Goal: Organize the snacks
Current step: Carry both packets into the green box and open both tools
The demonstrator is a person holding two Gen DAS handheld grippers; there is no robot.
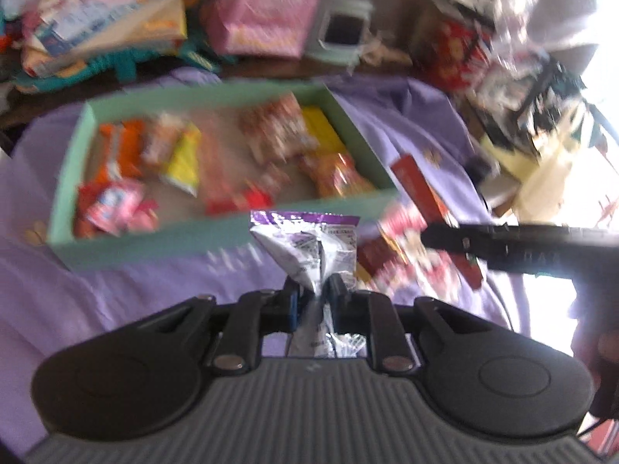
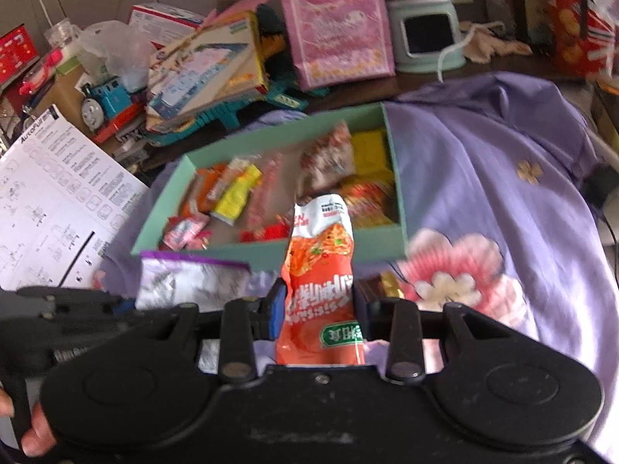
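Nearest in each wrist view is a loaded tool. The left tool (image 1: 313, 290) is pinched almost fully together on a silver and purple snack packet (image 1: 309, 251), which stands up between its fingers. The right tool (image 2: 321, 301) is clamped at a narrow gap on an orange snack pouch (image 2: 323, 270), held upright. Both packets hang above the purple floral cloth (image 2: 483, 178), just short of the near wall of the green tray (image 1: 69, 178). A red packet (image 1: 418, 189) and perhaps others lie loose on the cloth beside the tray. Inside the tray, many snacks (image 2: 232, 193) already lie in a loose spread, so the sorting looks well advanced; the two held packets and the loose ones remain. Beyond, the bench carries a pink gift bag (image 2: 336, 23) and boxes.
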